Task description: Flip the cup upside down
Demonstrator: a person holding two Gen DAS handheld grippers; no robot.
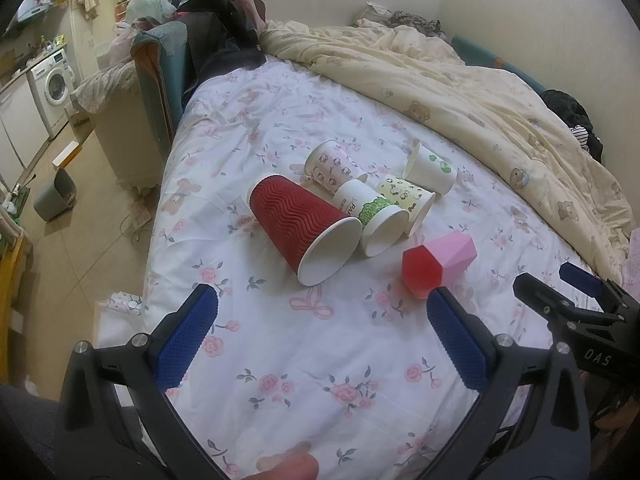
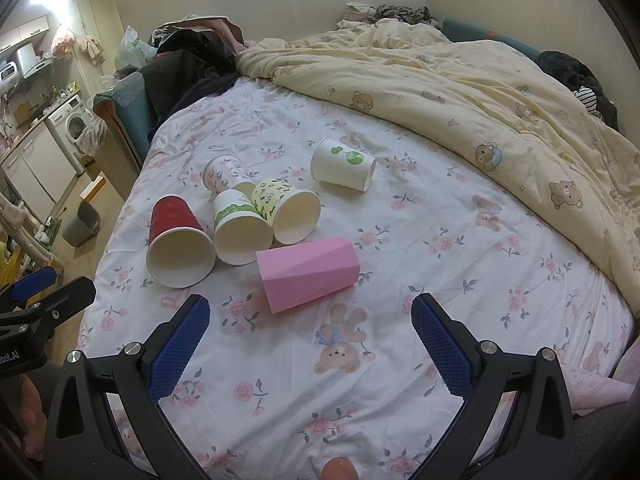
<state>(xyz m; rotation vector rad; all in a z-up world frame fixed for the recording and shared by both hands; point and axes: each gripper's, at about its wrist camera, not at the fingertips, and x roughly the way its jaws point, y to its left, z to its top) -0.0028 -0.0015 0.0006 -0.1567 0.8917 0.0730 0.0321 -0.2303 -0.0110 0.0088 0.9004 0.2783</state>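
Observation:
Several cups lie on their sides on the floral bedsheet (image 1: 320, 360). A red ribbed cup (image 1: 300, 224) (image 2: 176, 236) lies leftmost, mouth toward me. Beside it lie a white cup with green print (image 1: 372, 220) (image 2: 236, 228), a yellow patterned cup (image 1: 408, 200) (image 2: 286, 210), a pink-print cup (image 1: 332, 168) (image 2: 226, 172) and a white globe cup (image 1: 430, 170) (image 2: 344, 164). A pink faceted cup (image 1: 440, 264) (image 2: 308, 272) lies nearest. My left gripper (image 1: 320, 312) is open and empty, short of the cups. My right gripper (image 2: 310, 320) is open and empty, just before the pink cup.
A cream bear-print duvet (image 2: 480, 92) is bunched across the far and right side of the bed. Dark clothes (image 1: 216, 36) pile at the far left corner. The bed's left edge drops to the floor with a grey bin (image 1: 56, 196) and a washing machine (image 1: 54, 84).

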